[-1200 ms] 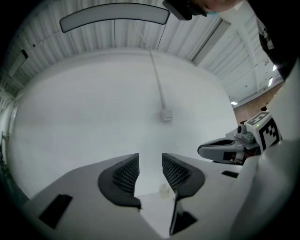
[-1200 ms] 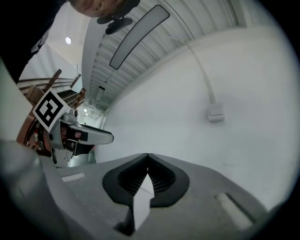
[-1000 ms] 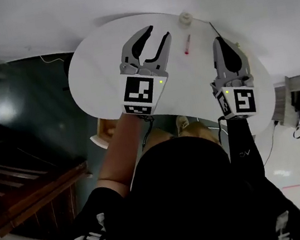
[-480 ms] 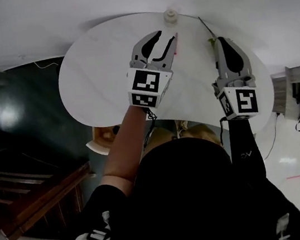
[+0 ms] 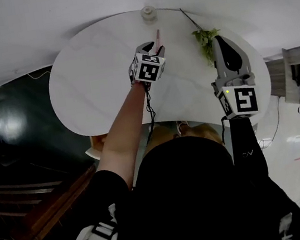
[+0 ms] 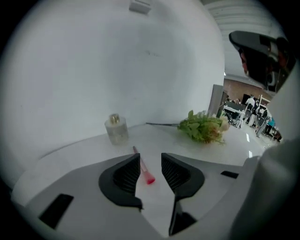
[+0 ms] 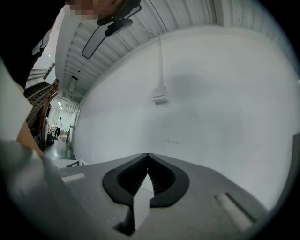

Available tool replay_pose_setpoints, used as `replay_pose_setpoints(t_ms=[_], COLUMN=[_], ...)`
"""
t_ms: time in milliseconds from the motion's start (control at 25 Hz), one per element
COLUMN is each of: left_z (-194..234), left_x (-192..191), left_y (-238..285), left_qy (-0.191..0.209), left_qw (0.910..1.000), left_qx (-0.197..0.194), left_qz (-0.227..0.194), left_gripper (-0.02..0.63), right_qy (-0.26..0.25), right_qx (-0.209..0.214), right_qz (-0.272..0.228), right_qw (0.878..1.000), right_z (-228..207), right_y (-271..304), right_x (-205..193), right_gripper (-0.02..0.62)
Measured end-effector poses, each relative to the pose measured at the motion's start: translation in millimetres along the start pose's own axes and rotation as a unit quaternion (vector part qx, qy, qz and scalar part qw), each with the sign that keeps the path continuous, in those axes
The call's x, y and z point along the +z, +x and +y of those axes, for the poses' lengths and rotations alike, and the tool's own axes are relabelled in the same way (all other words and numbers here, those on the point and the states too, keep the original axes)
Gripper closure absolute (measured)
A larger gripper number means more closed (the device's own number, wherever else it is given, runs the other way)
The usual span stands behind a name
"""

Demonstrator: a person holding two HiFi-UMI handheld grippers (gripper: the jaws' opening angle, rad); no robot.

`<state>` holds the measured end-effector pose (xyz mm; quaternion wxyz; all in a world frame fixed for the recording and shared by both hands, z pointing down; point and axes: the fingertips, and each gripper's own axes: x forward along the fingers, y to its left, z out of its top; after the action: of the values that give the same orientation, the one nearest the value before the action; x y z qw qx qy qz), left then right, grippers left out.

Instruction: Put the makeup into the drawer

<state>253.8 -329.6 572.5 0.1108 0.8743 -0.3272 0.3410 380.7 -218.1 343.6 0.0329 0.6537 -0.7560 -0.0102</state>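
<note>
A thin pink makeup stick (image 5: 156, 35) (image 6: 143, 169) lies on the white oval table (image 5: 92, 75), just in front of a small glass bottle (image 5: 147, 12) (image 6: 116, 129). My left gripper (image 5: 153, 48) (image 6: 151, 168) tilts down over the stick. Its jaws are closing, and the stick's thick pink end shows in the gap between them, touched by neither pad. My right gripper (image 5: 221, 43) (image 7: 148, 158) hovers at the table's right side, level, facing the white wall. It is shut, with nothing between its fingers.
A green plant sprig (image 5: 205, 40) (image 6: 204, 126) lies on the table right of the stick, close to the right gripper. A tan seat (image 5: 95, 145) shows below the table's near edge. Dark floor and wooden steps (image 5: 31, 192) lie to the left.
My left gripper has gone forward and down toward the pink stick, tipping its jaws downward and narrowing them a little. The right gripper has shifted slightly and stays shut.
</note>
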Motion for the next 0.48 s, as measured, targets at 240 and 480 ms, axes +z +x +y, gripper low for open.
replay_pose_setpoints(t_ms=[240,480], left_z=[2.5,-8.1], left_x=[-34.1,-41.7], left_y=[41.7,46.5], left_qy=[-0.006,-0.009], left_qw=[0.9978,0.995], left_qx=[0.003,0.003], left_qz=[0.066,0.099], left_gripper=[0.462,0.575], right_qy=[0.003,0.016], right_qx=[-0.025,-0.05], right_qz=[0.011,0.019], right_qw=[1.0,0.998], right_z=[-28.1,-44.8], right_y=[-11.8,-24.1], right_x=[-11.1,-18.4], right_gripper=[0.592,0.592])
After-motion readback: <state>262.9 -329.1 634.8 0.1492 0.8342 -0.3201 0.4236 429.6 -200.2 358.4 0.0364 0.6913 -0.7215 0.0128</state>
